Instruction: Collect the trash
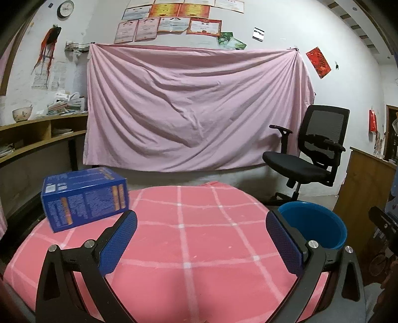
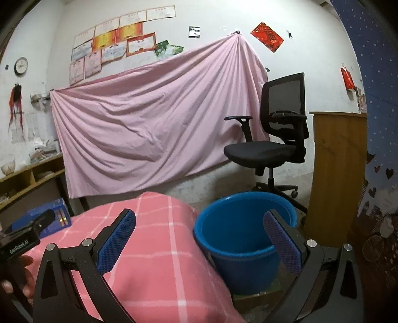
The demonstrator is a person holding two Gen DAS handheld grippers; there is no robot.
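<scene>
blue boxes: one [image 1: 85, 197], sitting on the surface
blue buckets: one [image 2: 245, 238], beside the surface
surfaces: one [image 1: 199, 236] (covered with a pink checked cloth)
tongs: two, left tongs [image 1: 201, 242] and right tongs [image 2: 199, 239], each with two blue pads spread wide and nothing between them
office chairs: one [image 1: 311, 154], black
wall clocks: one [image 1: 65, 8]
pink sheets on the wall: one [image 1: 196, 106]
certificates above it: around ten (too blurry for an exact count)
bowls on the shelf: one [image 1: 22, 114]
</scene>
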